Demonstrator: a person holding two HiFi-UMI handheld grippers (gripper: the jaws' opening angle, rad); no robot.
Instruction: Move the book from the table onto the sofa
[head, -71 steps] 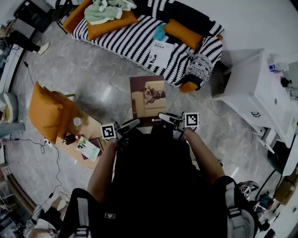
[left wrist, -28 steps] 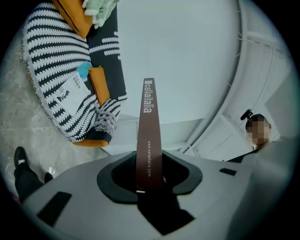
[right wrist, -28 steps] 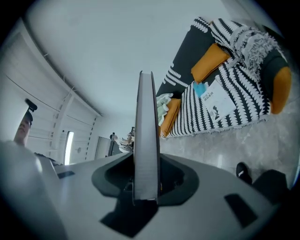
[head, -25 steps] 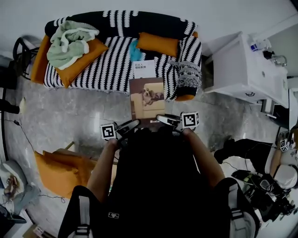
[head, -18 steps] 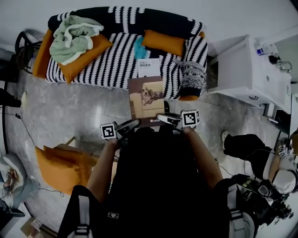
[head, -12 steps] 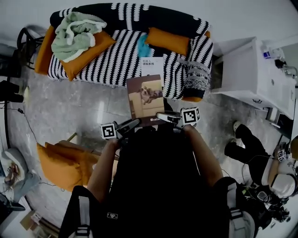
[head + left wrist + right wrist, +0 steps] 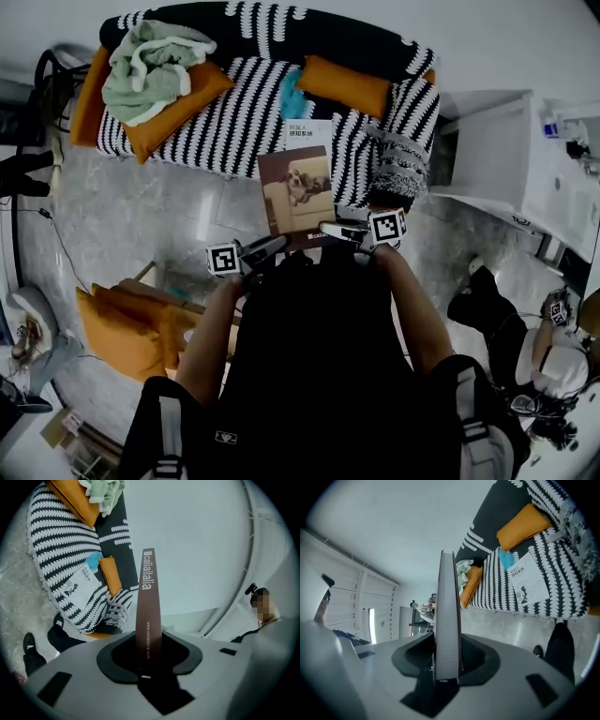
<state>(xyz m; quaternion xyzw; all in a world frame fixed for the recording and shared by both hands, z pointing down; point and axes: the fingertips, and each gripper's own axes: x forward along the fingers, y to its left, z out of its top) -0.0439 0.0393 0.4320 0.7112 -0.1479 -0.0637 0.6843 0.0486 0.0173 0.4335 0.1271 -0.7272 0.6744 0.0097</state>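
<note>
The brown book (image 7: 298, 192) with a dog picture on its cover is held flat in the air between both grippers, its far edge over the front of the black-and-white striped sofa (image 7: 225, 131). My left gripper (image 7: 270, 248) is shut on the book's near left corner, and the spine (image 7: 148, 597) stands between its jaws (image 7: 148, 660). My right gripper (image 7: 339, 229) is shut on the near right corner, with the grey page edge (image 7: 447, 616) between its jaws (image 7: 446, 667). A white booklet (image 7: 309, 134) lies on the sofa seat just beyond the book.
On the sofa lie orange cushions (image 7: 344, 85) and a green blanket (image 7: 148, 58). A white cabinet (image 7: 525, 159) stands to the sofa's right. Orange cushions (image 7: 117, 328) sit on a low table at the lower left. Another person (image 7: 548, 352) is at the lower right.
Both grippers have carried the book forward, and the sofa has drawn a little nearer. The grip on the book is unchanged.
</note>
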